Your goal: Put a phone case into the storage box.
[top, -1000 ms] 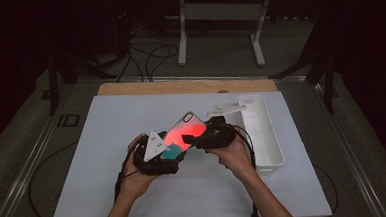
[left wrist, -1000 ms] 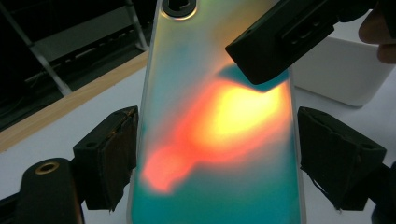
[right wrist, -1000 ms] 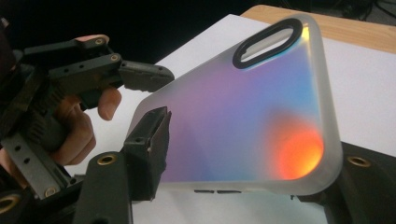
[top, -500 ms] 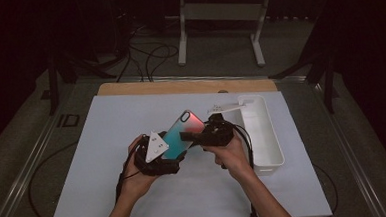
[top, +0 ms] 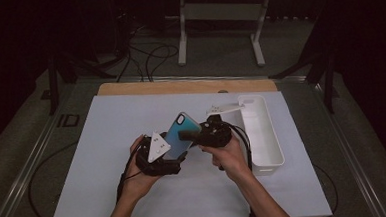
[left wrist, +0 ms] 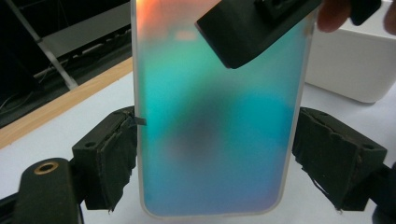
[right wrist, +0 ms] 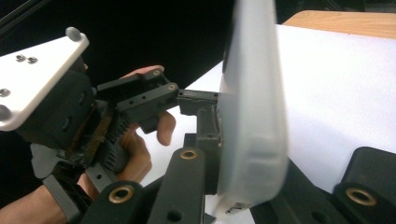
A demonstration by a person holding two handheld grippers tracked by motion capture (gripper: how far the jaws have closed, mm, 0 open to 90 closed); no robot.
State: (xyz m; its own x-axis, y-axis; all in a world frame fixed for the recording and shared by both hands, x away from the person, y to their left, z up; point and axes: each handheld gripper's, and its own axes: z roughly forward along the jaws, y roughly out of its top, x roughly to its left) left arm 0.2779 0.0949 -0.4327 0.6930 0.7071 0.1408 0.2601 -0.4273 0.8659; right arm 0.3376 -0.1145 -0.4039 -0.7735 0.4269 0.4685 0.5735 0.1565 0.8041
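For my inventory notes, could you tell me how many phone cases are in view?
1: an iridescent phone case, held above the table between the left gripper and the right gripper.

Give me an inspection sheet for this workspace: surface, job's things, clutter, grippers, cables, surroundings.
Surface: white table top with a wooden strip at its far edge.
Job's things: iridescent teal phone case, held up off the table.
Clutter: white tray at the right; what it holds cannot be told.
Grippers: left gripper clamps the case's long edges; right gripper grips the case's upper part.
Cables: a black cable trails from the left gripper; more lie on the floor beyond.
Surroundings: dark room, white stand behind the table.
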